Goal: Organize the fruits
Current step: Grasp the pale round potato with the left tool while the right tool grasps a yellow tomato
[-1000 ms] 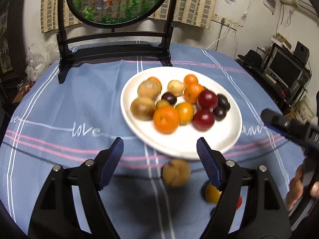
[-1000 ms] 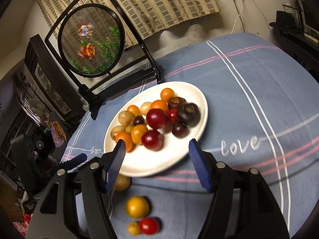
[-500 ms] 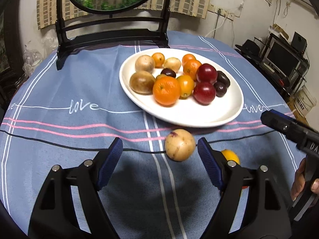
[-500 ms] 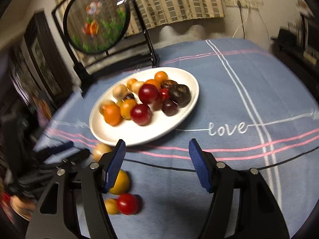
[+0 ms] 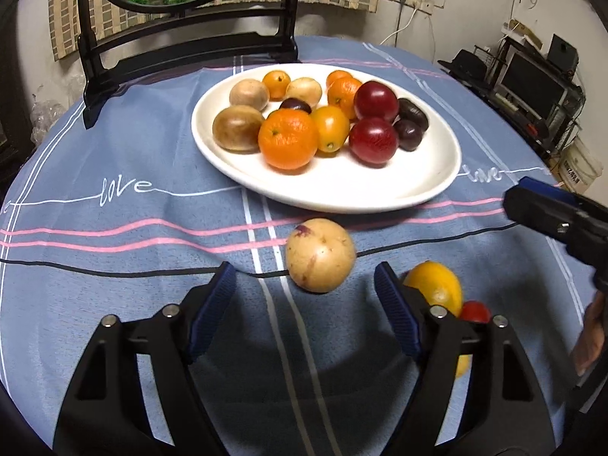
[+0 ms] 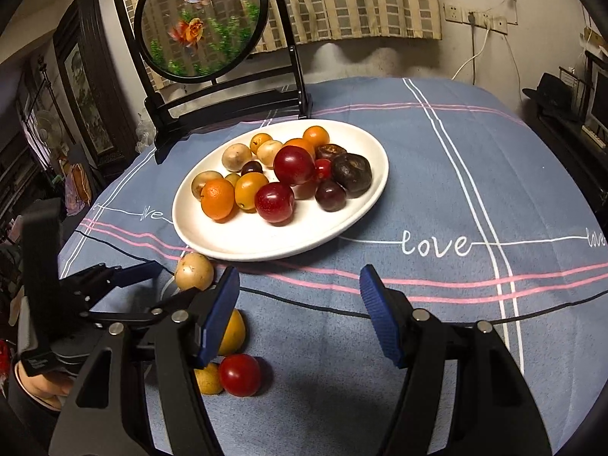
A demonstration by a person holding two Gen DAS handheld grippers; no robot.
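A white oval plate (image 5: 437, 186) (image 6: 266, 245) holds several oranges, red plums, dark fruits and tan fruits. A tan round fruit (image 5: 320, 254) (image 6: 194, 270) lies on the blue cloth just in front of the plate. My left gripper (image 5: 304, 296) is open, its tips just short of that fruit. A yellow-orange fruit (image 5: 437, 285) (image 6: 233, 332) and a small red fruit (image 5: 475, 311) (image 6: 239, 375) lie to its right, partly hidden by fingers. A small yellow fruit (image 6: 207, 380) sits beside the red one. My right gripper (image 6: 300, 300) is open and empty above bare cloth.
A black stand with a round goldfish picture (image 6: 201, 22) stands behind the plate. The round table has a blue cloth (image 6: 475, 190) with white and pink stripes. Shelves with electronics (image 5: 532, 87) stand off the table's right side.
My left gripper has come lower and closer to the tan fruit, which now sits between its tips' line. My right gripper has drawn back and swung right; the loose fruits have not moved.
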